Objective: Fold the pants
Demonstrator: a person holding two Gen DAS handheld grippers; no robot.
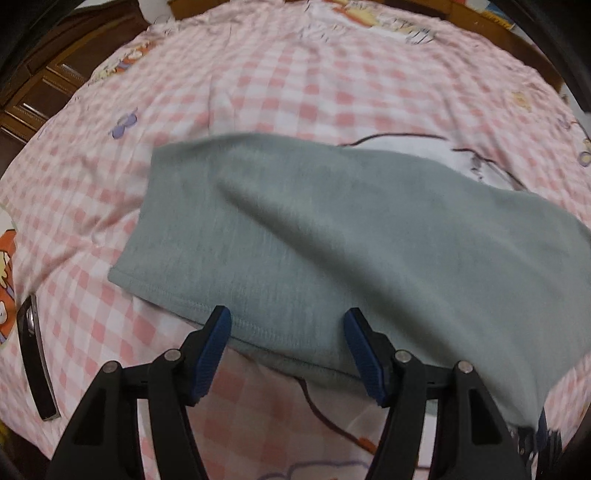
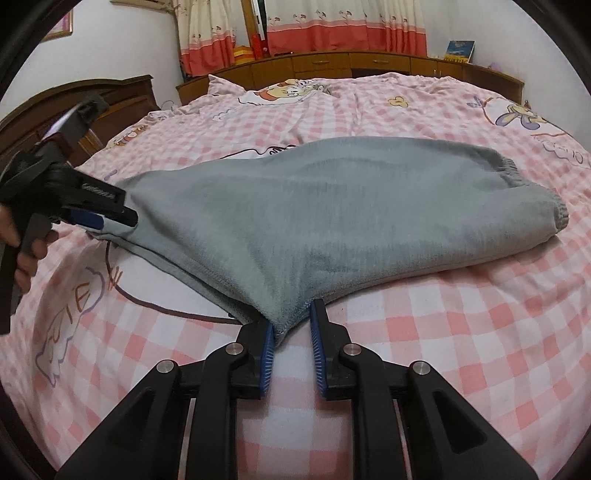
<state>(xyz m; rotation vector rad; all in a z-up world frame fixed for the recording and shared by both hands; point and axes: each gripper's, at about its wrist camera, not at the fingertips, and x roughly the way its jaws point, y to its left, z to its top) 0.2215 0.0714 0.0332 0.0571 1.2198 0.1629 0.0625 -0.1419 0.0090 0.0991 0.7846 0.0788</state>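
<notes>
Grey pants (image 2: pixel 332 206) lie across the pink checked bed sheet (image 2: pixel 461 332), elastic waistband (image 2: pixel 517 177) to the right and leg hems to the left. My right gripper (image 2: pixel 291 325) is at the near hem corner. Its jaws stand a little apart, and the cloth tip hangs loosely between them against the left pad. In the left wrist view the pants (image 1: pixel 332 229) spread ahead, and my left gripper (image 1: pixel 288 321) is wide open over the stitched hem (image 1: pixel 258 328), its pads clear of the cloth. The right wrist view shows the left gripper (image 2: pixel 125 218) at the far left, in a hand.
A dark flat strap-like object (image 1: pixel 35 354) lies on the sheet at the left. Wooden drawers (image 1: pixel 44 92) stand beyond the bed's left side. A low wooden cabinet (image 2: pixel 369 64) and curtains (image 2: pixel 314 26) run behind the bed.
</notes>
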